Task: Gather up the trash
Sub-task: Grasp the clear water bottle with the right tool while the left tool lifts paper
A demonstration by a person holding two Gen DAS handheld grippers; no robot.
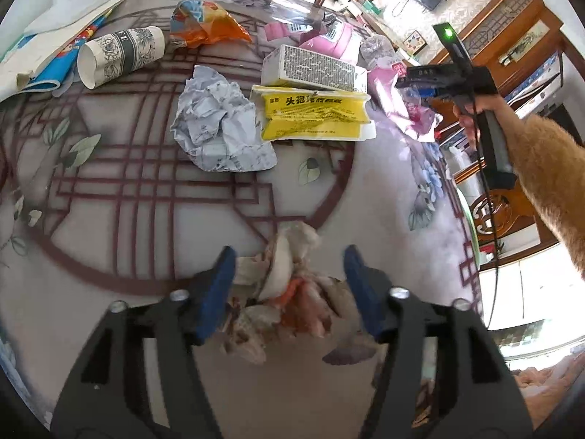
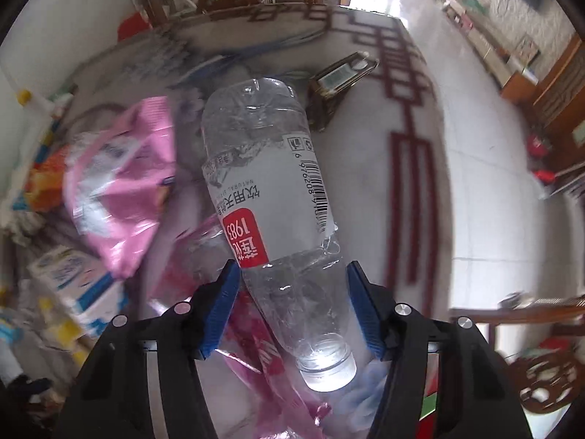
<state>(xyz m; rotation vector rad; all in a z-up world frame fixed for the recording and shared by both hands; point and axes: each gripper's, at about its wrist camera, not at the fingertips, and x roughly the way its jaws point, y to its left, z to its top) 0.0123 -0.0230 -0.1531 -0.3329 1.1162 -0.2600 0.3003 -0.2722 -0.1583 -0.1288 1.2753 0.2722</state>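
A round table (image 1: pixel 109 219) with a smooth, glossy top printed in dark red lattice and pale leaves is strewn with rubbish. In the left wrist view the left gripper (image 1: pixel 289 285) points down at a loose heap of crumpled, stained tissue and scraps (image 1: pixel 289 292), its blue ribbed fingers (image 1: pixel 215 292) spread on either side of the heap without pressing it, so the hold is released. At 12 o'clock from the heap lies a crumpled sheet of white printed paper (image 1: pixel 219 124), and just beside that, at its 3 o'clock, a flattened yellow carton (image 1: pixel 314 117) with a white box (image 1: pixel 314 67) touching its far edge. At 10 o'clock a paper cup (image 1: pixel 120 55) with a grey floral band lies on its side; an orange foil wrapper (image 1: pixel 208 25) sits near it. At 2 o'clock a hand (image 1: pixel 471 117) in a fuzzy tan sleeve holds the right gripper (image 2: pixel 292 307) over pink plastic wrappers (image 1: pixel 413 106). In the right wrist view a clear, crushed plastic bottle (image 2: pixel 270 190) with a white-and-red label lies between that gripper's blue fingers (image 2: pixel 223 311), cap end nearest the camera; whether the pads press it cannot be told. A shiny pink bag (image 2: pixel 124 190) lies at 9 o'clock of the bottle, a small dark box (image 2: pixel 340 77) at 1 o'clock.
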